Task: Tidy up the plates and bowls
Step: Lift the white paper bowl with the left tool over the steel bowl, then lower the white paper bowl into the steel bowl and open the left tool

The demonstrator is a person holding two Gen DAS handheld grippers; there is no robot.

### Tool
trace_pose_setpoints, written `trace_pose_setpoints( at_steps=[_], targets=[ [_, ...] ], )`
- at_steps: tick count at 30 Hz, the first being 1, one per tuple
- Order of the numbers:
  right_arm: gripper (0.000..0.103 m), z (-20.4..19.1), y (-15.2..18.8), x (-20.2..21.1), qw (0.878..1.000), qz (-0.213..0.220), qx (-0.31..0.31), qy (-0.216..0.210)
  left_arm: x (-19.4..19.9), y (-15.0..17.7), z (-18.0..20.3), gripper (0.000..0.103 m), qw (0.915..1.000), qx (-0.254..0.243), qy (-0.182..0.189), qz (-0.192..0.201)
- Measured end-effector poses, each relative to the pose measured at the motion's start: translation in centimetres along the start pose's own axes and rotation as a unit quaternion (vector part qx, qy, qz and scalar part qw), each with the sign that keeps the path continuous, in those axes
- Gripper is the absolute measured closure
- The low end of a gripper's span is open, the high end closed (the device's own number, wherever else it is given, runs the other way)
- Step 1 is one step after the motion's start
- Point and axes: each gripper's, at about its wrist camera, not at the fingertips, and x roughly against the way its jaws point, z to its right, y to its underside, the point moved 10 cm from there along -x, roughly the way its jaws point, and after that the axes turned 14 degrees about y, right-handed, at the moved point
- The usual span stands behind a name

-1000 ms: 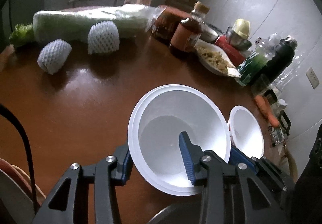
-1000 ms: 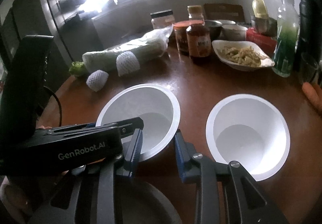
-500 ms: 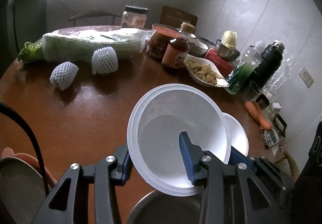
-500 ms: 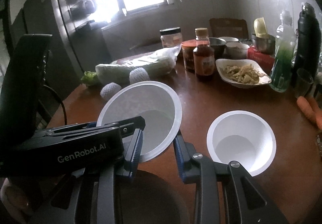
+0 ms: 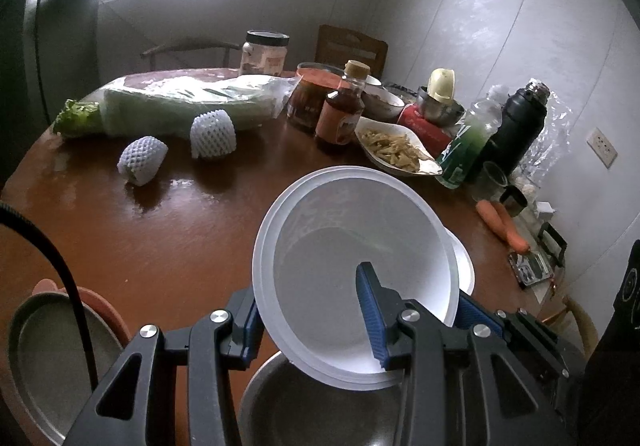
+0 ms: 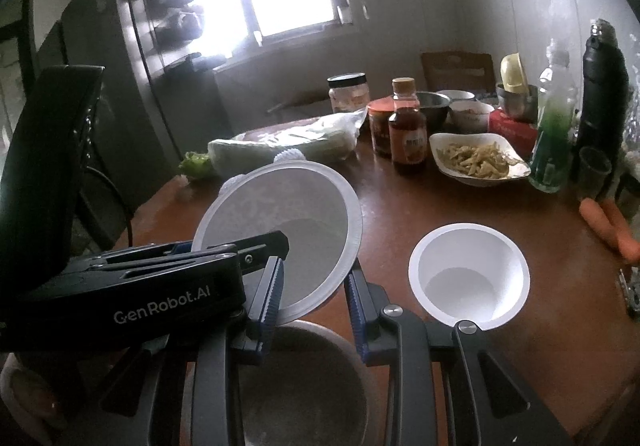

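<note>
Bowl [image 5: 352, 270] in white is up in the air, tipped, with the left gripper [image 5: 312, 322] clamped on its rim, one finger inside and one outside. Another white bowl [image 6: 468, 276] sits on the brown table [image 6: 400, 201]. The right gripper [image 6: 314, 304] has its jaws apart, holding nothing, above a grey bowl [image 6: 304, 398].

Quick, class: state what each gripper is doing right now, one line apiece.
Left gripper: shut on the white bowl, one finger inside its wall, one outside.
Right gripper: open, holding nothing.
</note>
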Motion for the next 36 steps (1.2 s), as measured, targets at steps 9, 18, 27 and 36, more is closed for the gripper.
trace_pose_setpoints(
  at_steps=[9, 18, 27, 36],
  targets=[
    [0.071, -0.5, 1.2, 1.7, 1.000, 0.000, 0.004, -0.009, 1.5, 1.6, 0.5, 0.061, 1.0000, -0.001, -0.010, -0.002],
    [0.071, -0.6, 2.7, 3.6, 1.000, -0.003, 0.004, -0.012, 2.6, 3.2, 1.5, 0.061, 0.9998, -0.014, -0.016, -0.006],
    [0.071, -0.9, 4.5, 4.2, 1.000, -0.019, 0.018, -0.016, 2.8, 5.2, 1.5, 0.061, 0.9994, -0.017, -0.019, -0.024],
    [0.071, -0.4, 7.0, 3.6, 0.999, -0.044, 0.018, -0.017, 1.6, 7.5, 1.4, 0.061, 0.9981, -0.016, -0.023, -0.055]
  ],
)
